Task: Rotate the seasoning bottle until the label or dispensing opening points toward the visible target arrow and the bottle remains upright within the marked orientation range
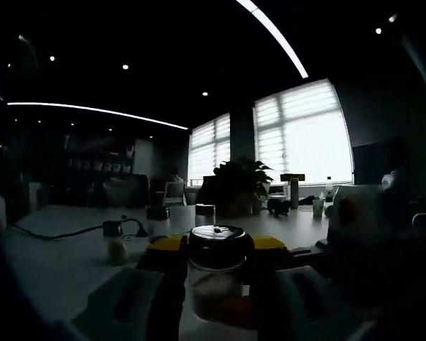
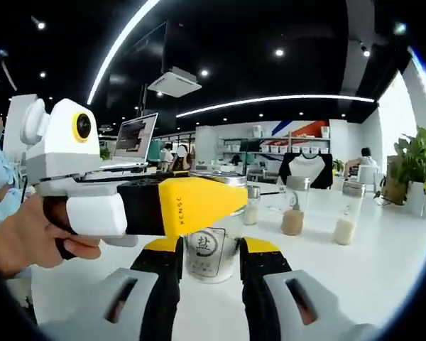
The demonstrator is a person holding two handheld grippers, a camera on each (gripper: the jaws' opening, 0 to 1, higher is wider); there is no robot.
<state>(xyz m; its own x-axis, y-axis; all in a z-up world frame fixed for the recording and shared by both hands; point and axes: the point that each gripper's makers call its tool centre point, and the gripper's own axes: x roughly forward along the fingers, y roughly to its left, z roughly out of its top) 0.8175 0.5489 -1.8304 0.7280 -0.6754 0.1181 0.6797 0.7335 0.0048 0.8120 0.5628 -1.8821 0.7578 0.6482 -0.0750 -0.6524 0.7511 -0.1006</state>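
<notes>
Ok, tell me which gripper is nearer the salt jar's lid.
Left. The left gripper is at the lid, one yellow jaw across it; the right gripper flanks the salt jar on its glass, lower down.

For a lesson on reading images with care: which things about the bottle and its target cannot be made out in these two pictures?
- Target arrow: not identifiable, left gripper view too dark.
- Bottle cap: right gripper view, hidden behind left gripper.
- Label: edges covered by the right gripper jaws.
- Bottle contents: left gripper view, backlit by windows.

close opposing views, shared bottle (image 1: 216,273)
</notes>
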